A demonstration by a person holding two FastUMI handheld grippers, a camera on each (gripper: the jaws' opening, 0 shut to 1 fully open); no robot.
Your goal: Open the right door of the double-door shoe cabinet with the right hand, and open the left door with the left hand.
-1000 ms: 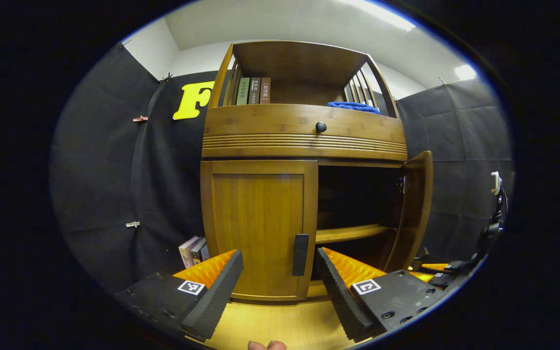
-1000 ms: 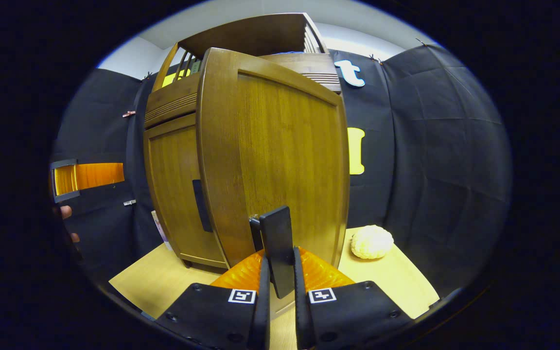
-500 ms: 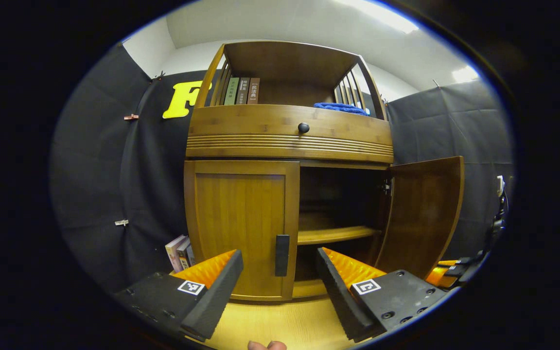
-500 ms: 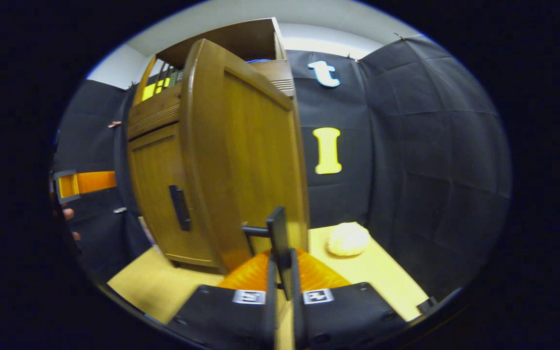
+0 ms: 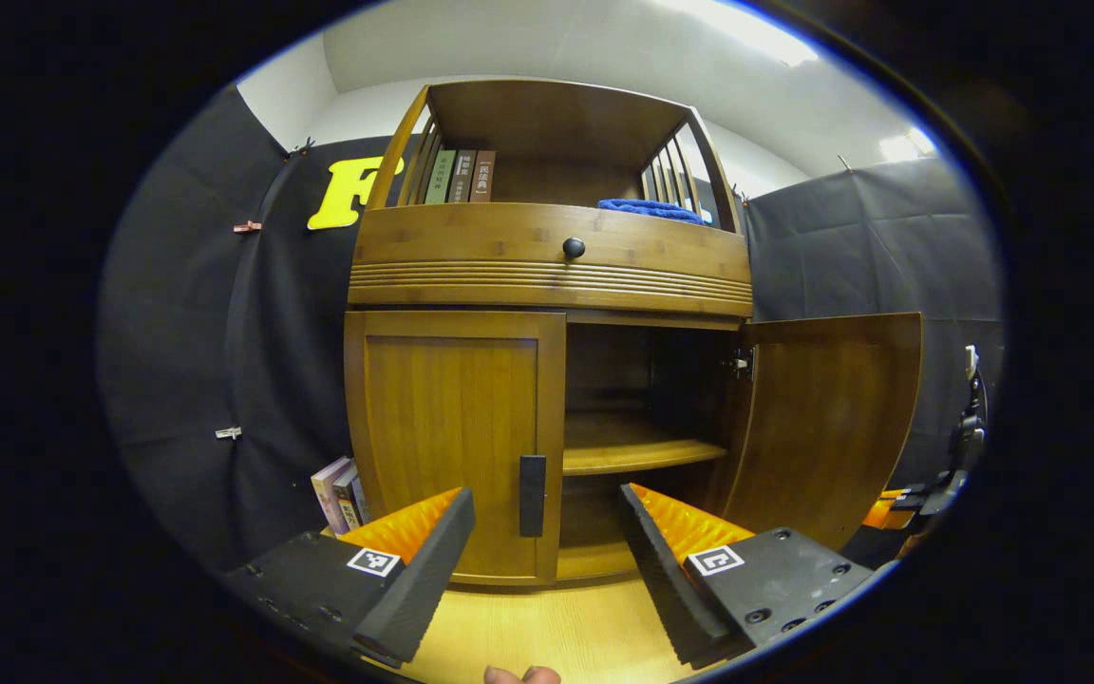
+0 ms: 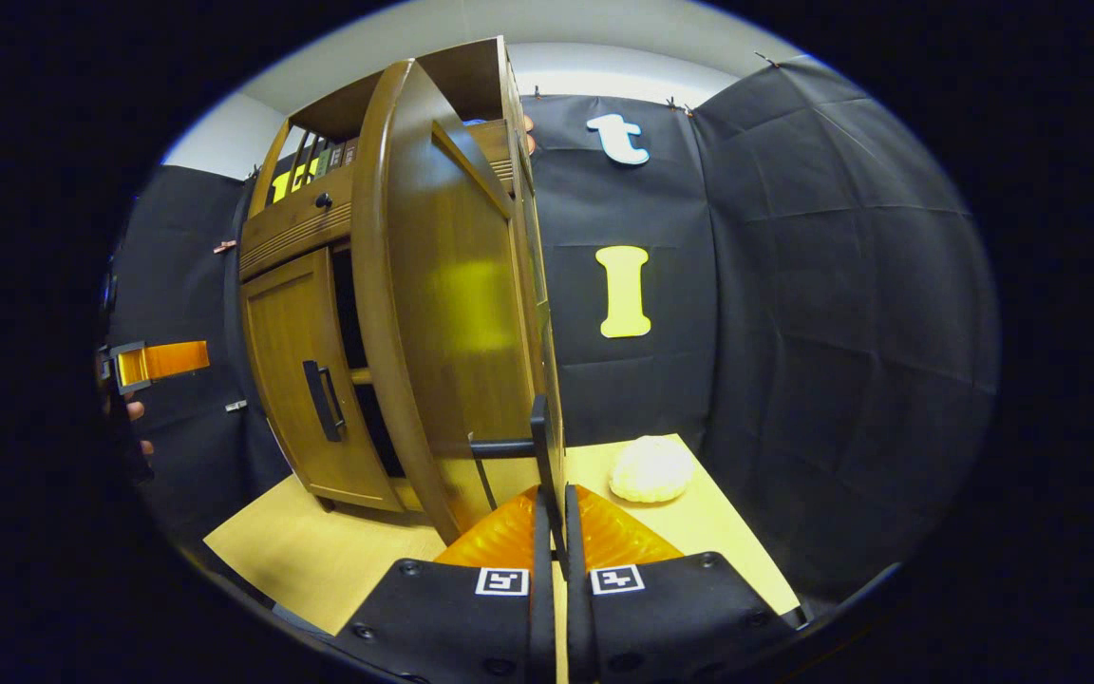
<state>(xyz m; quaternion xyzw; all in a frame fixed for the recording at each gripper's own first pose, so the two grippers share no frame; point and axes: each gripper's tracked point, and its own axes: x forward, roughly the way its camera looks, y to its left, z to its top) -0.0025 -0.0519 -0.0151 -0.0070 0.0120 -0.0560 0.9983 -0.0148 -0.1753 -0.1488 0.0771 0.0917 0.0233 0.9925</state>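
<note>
The wooden shoe cabinet (image 5: 547, 256) stands ahead in the left gripper view. Its left door (image 5: 452, 437) is closed, with a black handle (image 5: 532, 482) at its inner edge. The right door (image 5: 827, 423) is swung wide open, showing a shelf (image 5: 637, 451) inside. My left gripper (image 5: 547, 551) is open, a short way in front of the left door's handle and not touching it. In the right gripper view my right gripper (image 6: 554, 513) is shut on the right door's black handle (image 6: 541, 456), with the right door (image 6: 452, 304) seen almost edge on. The left gripper (image 6: 153, 363) appears at the far left.
Books (image 5: 460, 177) and a blue cloth (image 5: 647, 207) sit on the cabinet's top shelf, above a drawer with a black knob (image 5: 573, 248). More books (image 5: 340, 491) lean beside the cabinet's left foot. A pale round object (image 6: 651, 469) lies on the wooden floor (image 6: 319, 560) to the right.
The right gripper has pulled the right door from about half open to wide open. The left gripper has shifted a little right, its fingers still open.
</note>
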